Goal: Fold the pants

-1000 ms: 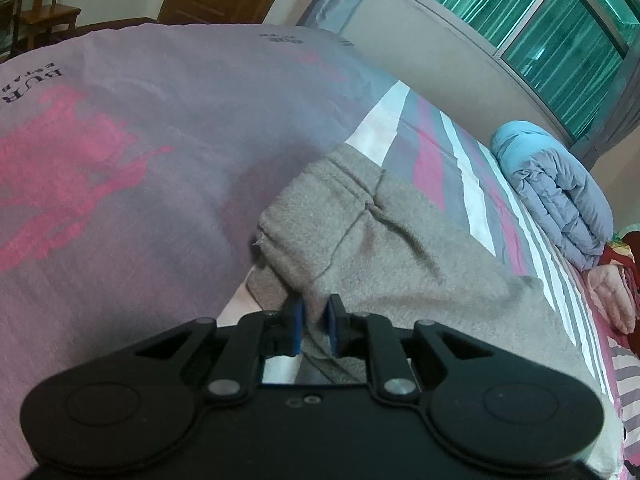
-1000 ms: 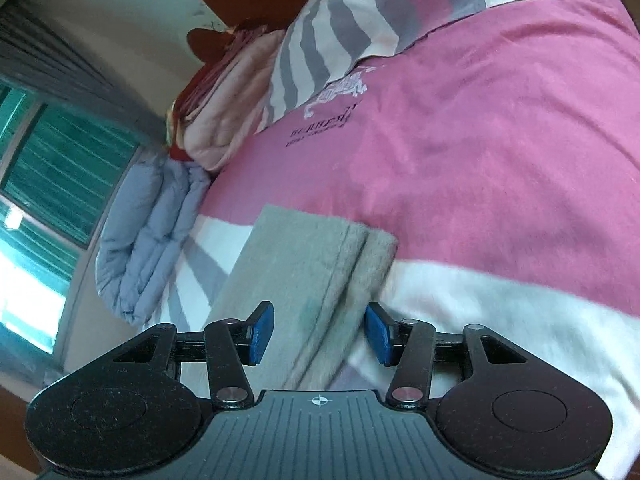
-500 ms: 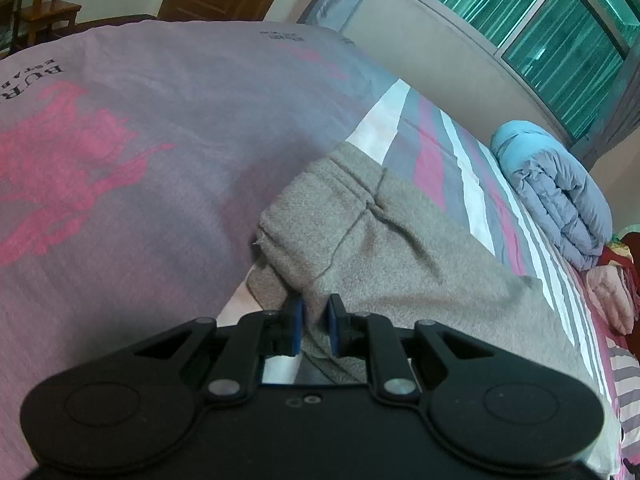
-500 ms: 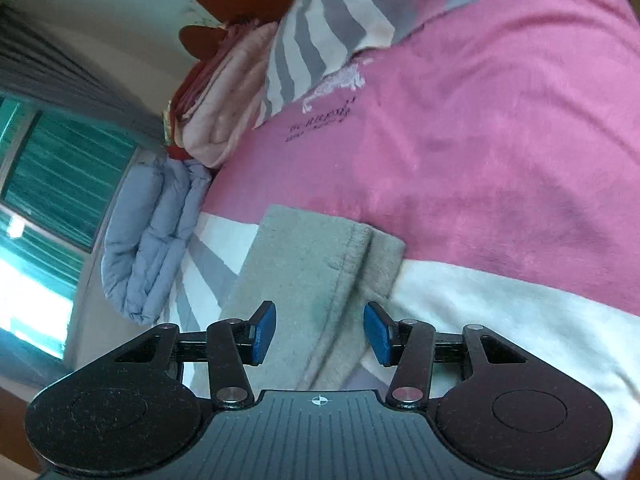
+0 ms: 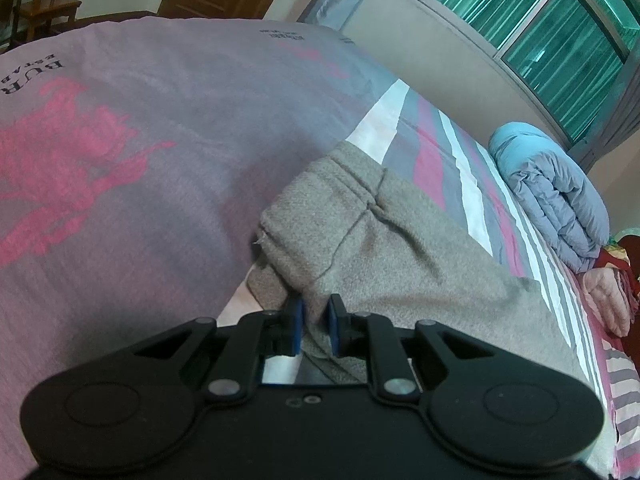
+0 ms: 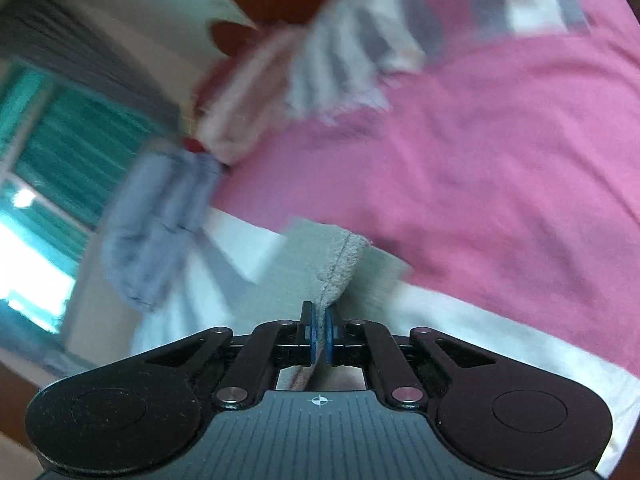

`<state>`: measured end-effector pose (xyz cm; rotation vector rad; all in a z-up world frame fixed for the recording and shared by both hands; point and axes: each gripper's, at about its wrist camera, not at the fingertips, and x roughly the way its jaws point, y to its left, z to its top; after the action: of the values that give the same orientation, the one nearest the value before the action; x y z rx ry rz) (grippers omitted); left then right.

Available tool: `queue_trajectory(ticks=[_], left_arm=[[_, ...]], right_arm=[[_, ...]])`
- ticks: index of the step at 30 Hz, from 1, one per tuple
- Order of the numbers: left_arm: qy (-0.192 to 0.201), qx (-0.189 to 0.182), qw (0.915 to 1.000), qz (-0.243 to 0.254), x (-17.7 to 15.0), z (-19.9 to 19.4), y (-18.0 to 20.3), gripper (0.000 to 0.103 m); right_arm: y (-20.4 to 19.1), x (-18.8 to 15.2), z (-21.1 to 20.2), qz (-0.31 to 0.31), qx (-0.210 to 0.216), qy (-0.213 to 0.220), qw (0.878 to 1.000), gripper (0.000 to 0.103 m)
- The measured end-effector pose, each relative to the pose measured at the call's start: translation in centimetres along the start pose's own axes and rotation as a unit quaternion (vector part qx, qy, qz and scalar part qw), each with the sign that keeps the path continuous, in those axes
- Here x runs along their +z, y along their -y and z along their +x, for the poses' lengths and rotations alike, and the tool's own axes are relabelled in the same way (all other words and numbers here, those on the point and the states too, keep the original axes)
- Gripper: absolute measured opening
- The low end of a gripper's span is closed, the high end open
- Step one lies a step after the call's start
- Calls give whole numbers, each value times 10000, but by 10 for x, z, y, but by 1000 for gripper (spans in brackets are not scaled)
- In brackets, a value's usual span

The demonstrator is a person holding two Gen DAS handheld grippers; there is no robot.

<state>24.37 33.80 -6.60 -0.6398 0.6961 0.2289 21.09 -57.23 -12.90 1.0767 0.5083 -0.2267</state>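
Grey-brown pants lie folded lengthwise on the bed, their hem end towards the purple-pink sheet. My left gripper is shut on the near edge of the pants, with a fold of cloth pinched between its blue pads. In the blurred right wrist view the pants rise in a peaked ridge. My right gripper is shut on the seamed edge of that cloth, lifted a little off the bed.
The bed sheet is purple-pink with a red print and striped sections. A rolled blue-grey quilt lies by the window wall, with pink and red bedding beyond it. A wooden chair stands past the bed.
The right gripper has gone from wide open around the pants edge to shut on it, pulling the cloth up into a ridge. The left gripper has stayed shut and still.
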Motion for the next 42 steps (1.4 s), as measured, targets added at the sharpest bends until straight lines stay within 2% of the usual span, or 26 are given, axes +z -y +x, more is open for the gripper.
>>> queue_trajectory(ticks=[1,5,7,8,9,11,12,14,15,18,19,20,22,23,25,26,29,32,34,38,40,42], left_arm=[[-15,-3,10000,1,1,0,0,7],[-23,-20,10000,23,1,0,0,9],[20,-20,10000,11,2,-6,2,14],[95,61,9999,83,2,-11,7,19],[230,285,9989,301,1,-19,15,27],[553,519,9941,777,0,-33,29,26],[719,613,9915,899,1,-40,35,28],[1032,760,9880,859,6,-47,42,29],[1179,832,9860,831,9,-49,47,35],[1420,1190,9797,759,20,-43,62,72],[1394,1197,9800,759,23,-39,66,71],[1331,1188,9809,773,28,-32,71,70],[1177,1145,9824,896,35,-19,79,70],[1139,1197,9814,977,38,-12,83,70],[994,1279,9808,1089,45,4,86,69],[897,1344,9810,1075,49,12,83,67],[624,1286,9851,959,59,27,68,56],[565,1145,9869,984,61,34,57,54],[489,1019,9894,914,64,39,50,53],[397,879,9914,888,68,50,48,51],[355,805,9916,945,69,55,50,36],[319,765,9912,1029,67,58,50,34]], right_arm=[[9,-1,8,160,-27,-127,9998,4],[12,-4,7,179,47,-65,9998,5],[11,-3,1,152,-27,-140,9998,6],[8,-4,-9,125,-68,1,9999,9],[2,-6,-19,-64,-121,195,9997,9],[-17,-10,-35,-648,50,395,9971,9],[-27,-13,-38,-872,267,379,9951,9],[-60,-22,-29,-1449,738,16,9867,9],[-81,-30,-21,-1757,961,-169,9796,9],[-151,-67,5,-2630,1546,-623,9503,9],[-171,-80,15,-2781,1695,-788,9422,15],[-193,-96,26,-2953,1863,-956,9322,37],[-234,-129,45,-3285,2172,-1139,9121,71],[-253,-151,54,-3504,2352,-1197,8986,72],[-287,-191,79,-3821,2605,-1597,8721,71],[-302,-209,90,-3944,2658,-1796,8612,64],[-340,-262,124,-4420,2763,-2289,8221,52],[-357,-307,153,-4842,2783,-2665,7855,48],[-360,-326,168,-4978,2815,-2867,7686,48],[-361,-349,202,-5139,2759,-3169,7479,48],[-363,-356,215,-5183,2760,-3298,7392,48],[-366,-364,223,-5320,2720,-3375,7274,47]])
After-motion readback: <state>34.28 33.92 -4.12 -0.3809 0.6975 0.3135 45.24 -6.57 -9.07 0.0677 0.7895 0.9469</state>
